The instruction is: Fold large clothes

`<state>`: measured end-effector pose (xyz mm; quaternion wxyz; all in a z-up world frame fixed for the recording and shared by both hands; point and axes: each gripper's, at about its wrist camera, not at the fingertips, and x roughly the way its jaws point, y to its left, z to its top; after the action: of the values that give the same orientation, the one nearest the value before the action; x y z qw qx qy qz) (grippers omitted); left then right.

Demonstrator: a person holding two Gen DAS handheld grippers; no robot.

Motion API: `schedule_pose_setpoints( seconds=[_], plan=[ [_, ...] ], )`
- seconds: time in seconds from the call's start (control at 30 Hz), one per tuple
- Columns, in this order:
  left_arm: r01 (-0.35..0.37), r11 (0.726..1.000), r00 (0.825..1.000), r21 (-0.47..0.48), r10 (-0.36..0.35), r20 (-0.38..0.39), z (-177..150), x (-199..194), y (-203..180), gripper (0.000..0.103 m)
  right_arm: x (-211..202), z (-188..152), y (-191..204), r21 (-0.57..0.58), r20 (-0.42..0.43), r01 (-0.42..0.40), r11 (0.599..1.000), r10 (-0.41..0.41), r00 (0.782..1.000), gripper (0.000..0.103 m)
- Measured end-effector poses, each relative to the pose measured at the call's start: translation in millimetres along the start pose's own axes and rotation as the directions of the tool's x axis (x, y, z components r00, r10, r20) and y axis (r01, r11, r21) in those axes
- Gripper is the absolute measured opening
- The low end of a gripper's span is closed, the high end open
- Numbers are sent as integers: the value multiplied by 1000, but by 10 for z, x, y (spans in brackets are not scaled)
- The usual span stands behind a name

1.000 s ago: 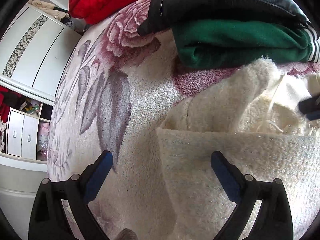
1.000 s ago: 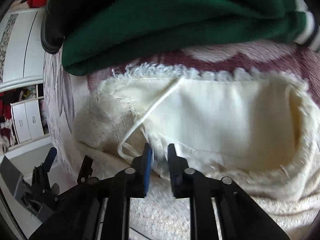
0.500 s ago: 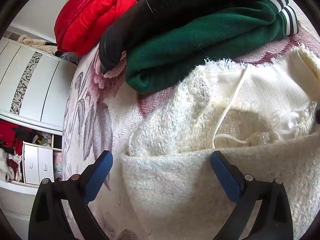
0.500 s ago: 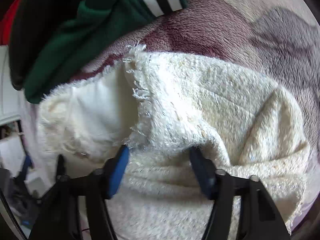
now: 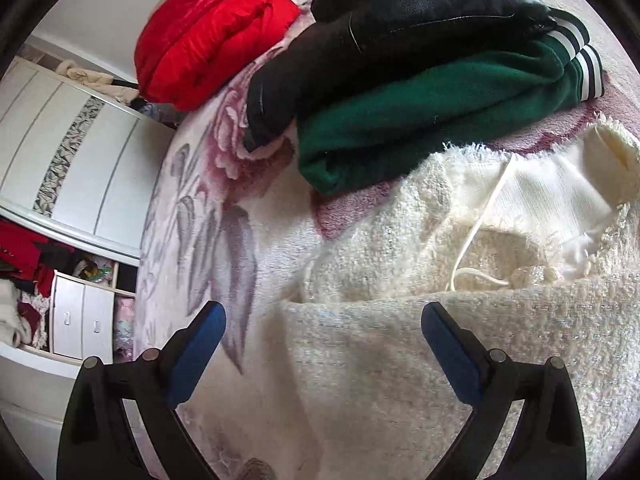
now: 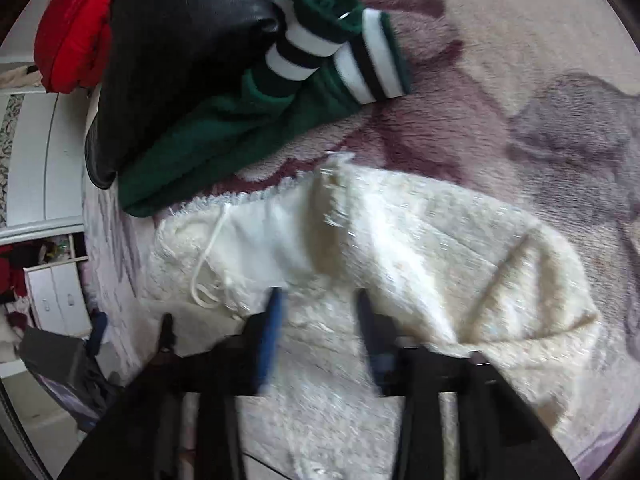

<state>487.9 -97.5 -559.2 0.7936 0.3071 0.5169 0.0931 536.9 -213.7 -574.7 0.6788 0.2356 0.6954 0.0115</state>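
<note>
A cream fluffy garment (image 5: 460, 320) lies partly folded on a floral plush blanket (image 5: 200, 216), its smooth lining and a white cord (image 5: 476, 232) showing. My left gripper (image 5: 324, 336) is open and empty, just above the garment's near left corner. In the right wrist view the same garment (image 6: 420, 248) fills the middle. My right gripper (image 6: 318, 320) is open, blurred by motion, with nothing between its fingers, low over the garment's folded edge.
A folded green sweater with striped cuffs (image 5: 432, 120) lies under a black leather jacket (image 5: 400, 28), right behind the cream garment. A red puffy jacket (image 5: 208, 36) lies further back. A white wardrobe (image 5: 72, 160) stands left of the bed. The left gripper (image 6: 100, 344) shows at lower left.
My right gripper let go of the garment's edge, opened, and pulled back and up. My left gripper stayed open and shifted its view slightly; the stack behind now shows fuller.
</note>
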Motion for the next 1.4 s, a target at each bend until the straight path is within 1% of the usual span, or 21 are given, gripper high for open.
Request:
schedule_pose_setpoints(
  seconds=[0.07, 0.2, 0.27, 0.3, 0.37, 0.4, 0.43, 0.6, 0.67, 0.7, 0.77, 0.8, 0.83, 0.87, 0.9, 0.97, 1.03, 1.1, 1.17, 1.27, 1.4],
  plan=[
    [-13, 1000, 1000, 21, 14, -12, 0, 73, -96, 101, 39, -110, -109, -36, -11, 52, 998, -53, 999, 98],
    [26, 1000, 999, 18, -25, -48, 33, 178, -237, 101, 395, -75, -265, -51, -62, 97, 994, -100, 993, 96],
    [20, 999, 999, 24, -19, -42, 44, 152, -301, 101, 555, -43, -230, -97, -40, 174, 980, -179, 983, 75],
    [21, 999, 999, 28, -20, -44, 44, 151, -328, 101, 614, -39, -241, -104, -24, 243, 964, -247, 969, 45],
    [28, 999, 998, 32, -26, -49, 36, 151, -365, 101, 602, -20, -240, -104, 20, 283, 954, -282, 959, 26],
    [28, 999, 998, 33, -26, -49, 32, 148, -375, 101, 516, -6, -239, -87, 53, 275, 957, -271, 961, 8],
    [27, 999, 999, 34, -25, -45, 27, 145, -381, 101, 483, 4, -196, -69, 66, 265, 962, -261, 963, 7],
    [26, 999, 998, 39, -24, -51, 41, 126, -402, 101, 257, 146, -610, 44, 79, 207, 977, -210, 974, 7],
    [26, 999, 999, 41, -24, -45, 60, 83, -388, 101, 295, 185, -646, 44, 62, 187, 981, -190, 980, 7],
    [36, 999, 998, 37, -34, -46, 70, 38, -379, 101, 264, 198, -728, 56, 43, 146, 988, -149, 988, 8],
    [76, 997, 996, 16, -75, -38, 91, -119, -332, 101, 12, 163, -1047, 104, 5, -2, 995, 1, 1000, 12],
    [104, 995, 994, 4, -104, -29, 95, -223, -304, 101, -161, 106, -1194, 123, 3, -81, 989, 81, 997, 20],
    [137, 991, 990, -8, -137, -23, 99, -334, -285, 101, -366, 22, -1353, 142, 24, -129, 981, 127, 992, 37],
    [175, 984, 984, -20, -175, -21, 99, -433, -281, 101, -602, -86, -1533, 156, 62, -150, 976, 142, 988, 46],
    [229, 973, 973, -36, -230, -27, 98, -533, -295, 101, -834, -208, -1729, 170, 100, -142, 975, 126, 987, 62],
    [333, 941, 939, -65, -337, -63, 99, -640, -373, 101, -1195, -480, -2138, 216, 142, -73, 974, 43, 989, 68],
    [464, 879, 871, -112, -476, -125, 82, -666, -543, 101, -1335, -804, -2460, 263, 136, -21, 965, -15, 991, 68],
    [556, 818, 798, -147, -575, -183, 31, -621, -777, 101, -1284, -1036, -2662, 275, 92, -8, 961, -18, 996, 68],
    [589, 792, 758, -163, -611, -230, -29, -550, -1001, 101, -914, -1229, -2489, 274, 45, 24, 961, -37, 998, 68],
    [590, 793, 738, -155, -607, -296, -136, -416, -1253, 101, -622, -1477, -2439, 261, -25, 57, 964, -52, 998, 68],
    [571, 811, 760, -123, -580, -293, -226, -362, -1395, 101, -358, -1694, -2420, 198, -81, 49, 979, -34, 996, 68]
  ],
)
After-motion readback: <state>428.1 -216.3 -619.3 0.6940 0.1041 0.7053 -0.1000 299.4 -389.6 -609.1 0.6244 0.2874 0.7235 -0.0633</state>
